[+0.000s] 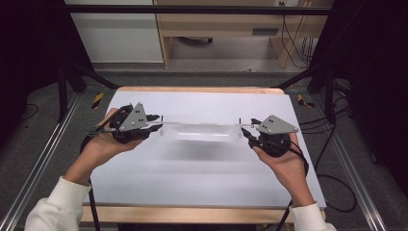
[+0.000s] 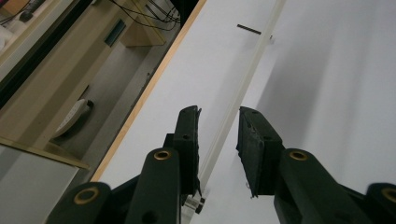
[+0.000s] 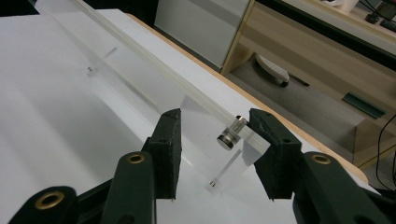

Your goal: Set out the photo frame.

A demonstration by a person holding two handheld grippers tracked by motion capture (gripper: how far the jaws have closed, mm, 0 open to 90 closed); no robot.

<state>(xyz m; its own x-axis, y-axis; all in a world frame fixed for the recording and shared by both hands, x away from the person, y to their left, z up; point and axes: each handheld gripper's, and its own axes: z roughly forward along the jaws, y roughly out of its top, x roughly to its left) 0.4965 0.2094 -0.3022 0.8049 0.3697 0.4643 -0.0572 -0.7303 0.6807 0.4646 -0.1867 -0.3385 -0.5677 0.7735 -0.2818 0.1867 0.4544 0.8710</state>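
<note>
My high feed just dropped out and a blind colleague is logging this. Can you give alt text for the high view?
Two hands hold a clear acrylic panel by its ends above a white table, the left gripper at its left end and the right gripper at its right end. White sleeves enter from the bottom; a wooden cabinet stands beyond the table.
</note>
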